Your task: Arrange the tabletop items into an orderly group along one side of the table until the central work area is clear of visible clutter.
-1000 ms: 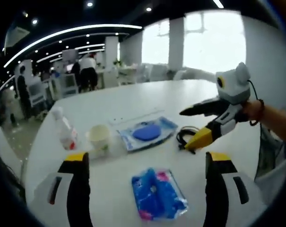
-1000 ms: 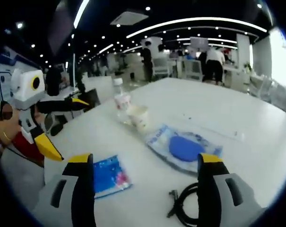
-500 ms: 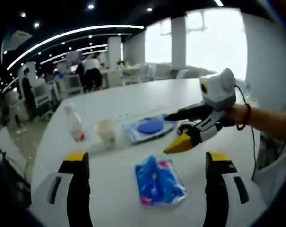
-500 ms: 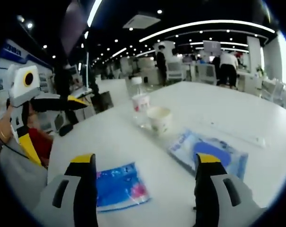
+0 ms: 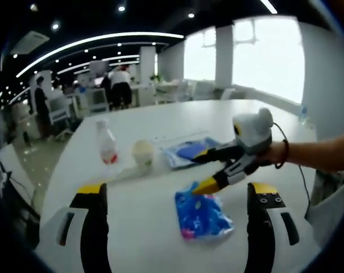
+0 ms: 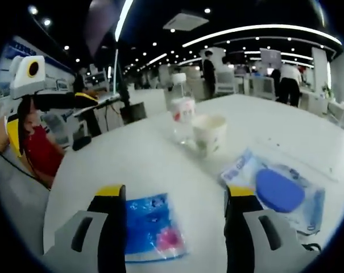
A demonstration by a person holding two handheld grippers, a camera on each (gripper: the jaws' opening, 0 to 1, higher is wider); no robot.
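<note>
The tidy-up has barely begun. A blue packet point(image 5: 203, 216), a bottle point(image 5: 107, 149), a cup point(image 5: 143, 153) and a clear bag point(image 6: 280, 190) lie spread over the white surface point(image 5: 149, 227). The right gripper point(image 5: 208, 169), jaws apart, reaches over the blue packet. The left gripper point(image 5: 174, 196) waits, jaws apart, holding nothing.

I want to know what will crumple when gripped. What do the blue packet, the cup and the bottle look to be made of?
The blue packet looks like thin glossy plastic film: it shines and wrinkles. The cup looks like matte off-white paper, though plastic is possible. The bottle looks like clear thin plastic with a red-and-white label; you can see through it.
</note>
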